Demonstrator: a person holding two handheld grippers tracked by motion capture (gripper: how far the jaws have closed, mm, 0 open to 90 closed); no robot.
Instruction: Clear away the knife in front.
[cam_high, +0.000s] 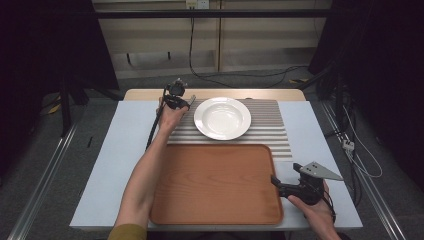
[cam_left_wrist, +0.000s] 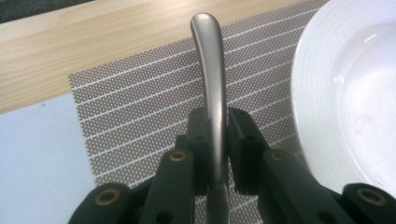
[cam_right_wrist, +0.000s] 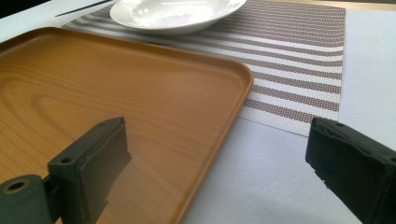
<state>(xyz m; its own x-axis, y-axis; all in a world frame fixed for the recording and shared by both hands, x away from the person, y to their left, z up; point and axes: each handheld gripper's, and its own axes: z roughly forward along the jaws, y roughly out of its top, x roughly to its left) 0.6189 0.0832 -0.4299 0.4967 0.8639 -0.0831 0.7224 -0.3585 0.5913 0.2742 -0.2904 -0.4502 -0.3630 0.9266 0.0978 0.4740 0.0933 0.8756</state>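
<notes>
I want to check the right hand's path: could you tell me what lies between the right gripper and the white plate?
In the high view, the wooden tray's right corner and striped placemat lie between the right gripper and the white plate.

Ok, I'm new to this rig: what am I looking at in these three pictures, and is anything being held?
A person works with a hand-held two-jaw gripper in each hand. The high view looks down on the table; the other two views look along each gripper's own jaws. On the table lie a striped placemat, a white plate on it, and a wooden tray nearer the person. The left gripper is shut on a metal utensil handle beside the plate. The right gripper is open over the tray's right rim, with nothing between its jaws.
</notes>
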